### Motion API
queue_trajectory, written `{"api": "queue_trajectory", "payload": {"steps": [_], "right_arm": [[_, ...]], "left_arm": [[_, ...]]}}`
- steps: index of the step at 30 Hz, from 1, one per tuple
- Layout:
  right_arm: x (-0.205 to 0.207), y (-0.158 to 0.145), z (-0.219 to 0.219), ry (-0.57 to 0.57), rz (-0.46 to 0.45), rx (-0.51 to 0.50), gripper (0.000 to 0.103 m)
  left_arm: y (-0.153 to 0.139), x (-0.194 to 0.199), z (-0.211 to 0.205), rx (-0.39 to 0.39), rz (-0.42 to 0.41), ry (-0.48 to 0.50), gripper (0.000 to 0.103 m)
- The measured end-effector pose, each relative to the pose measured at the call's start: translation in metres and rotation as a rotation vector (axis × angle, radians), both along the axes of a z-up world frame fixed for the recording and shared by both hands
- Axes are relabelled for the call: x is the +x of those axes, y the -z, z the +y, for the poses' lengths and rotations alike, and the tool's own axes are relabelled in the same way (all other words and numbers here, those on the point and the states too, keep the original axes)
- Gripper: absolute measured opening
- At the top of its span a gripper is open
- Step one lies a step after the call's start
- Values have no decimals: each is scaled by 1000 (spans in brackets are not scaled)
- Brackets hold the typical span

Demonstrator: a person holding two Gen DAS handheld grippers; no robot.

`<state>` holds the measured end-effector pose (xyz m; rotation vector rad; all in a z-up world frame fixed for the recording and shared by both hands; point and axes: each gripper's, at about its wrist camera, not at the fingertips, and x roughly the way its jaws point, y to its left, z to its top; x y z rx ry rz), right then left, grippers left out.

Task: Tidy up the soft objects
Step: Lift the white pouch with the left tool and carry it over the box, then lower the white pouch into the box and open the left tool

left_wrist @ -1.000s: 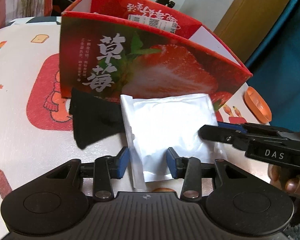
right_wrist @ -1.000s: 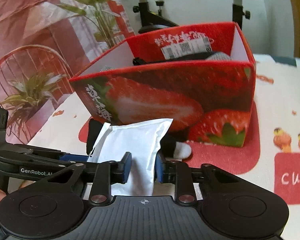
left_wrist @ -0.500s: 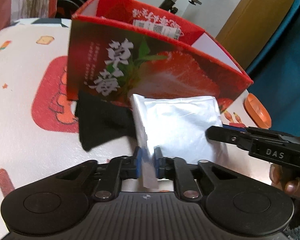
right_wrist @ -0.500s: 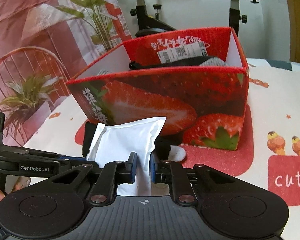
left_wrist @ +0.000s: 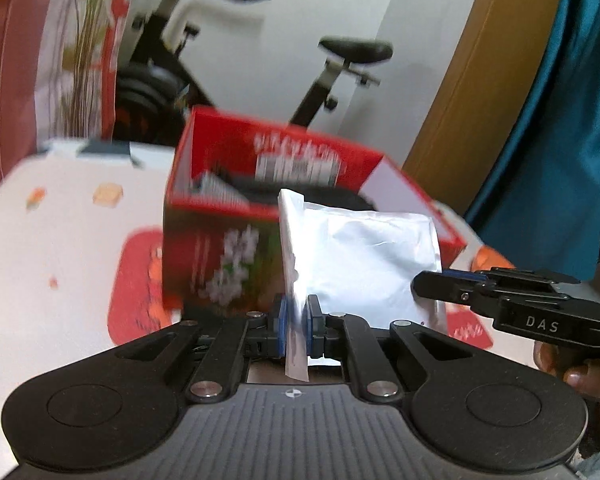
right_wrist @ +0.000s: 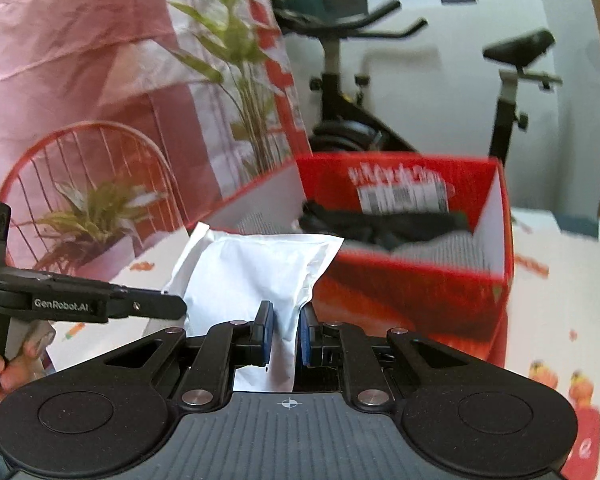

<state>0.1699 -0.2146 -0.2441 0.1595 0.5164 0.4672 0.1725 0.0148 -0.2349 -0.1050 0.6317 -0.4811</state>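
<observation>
Holding one white pouch [left_wrist: 360, 264] between them, both tongs are closed on it — the left tongs [left_wrist: 296, 330] pinch its near left edge, and the right tongs [right_wrist: 283, 334] pinch its near right part. The pouch is lifted off the desk [left_wrist: 60, 264] and hangs in front of the red box [left_wrist: 228, 256], with its top edge about level with the box rim in both views. It is not yet inside.

Part of the task looks already done: in the right wrist view the box [right_wrist: 420, 300] has dark cloth [right_wrist: 384, 224] and a grey striped fabric [right_wrist: 440, 254] lying in it. The pouch is, in my judgement, the piece in hand now, and what is left for it is to carry it over the near wall and release it among the other soft things.

Both views are blurred, and the desk just in front of the box is hidden behind the pouch and the tongs, so I cannot tell if more soft things wait there.
</observation>
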Motion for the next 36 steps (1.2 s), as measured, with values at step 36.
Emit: {"api": "queue_trajectory", "payload": {"steps": [36], "right_arm": [[192, 8, -15, 186, 266, -103, 13]], "left_arm": [[6, 182, -61, 131, 188, 12, 10]]}}
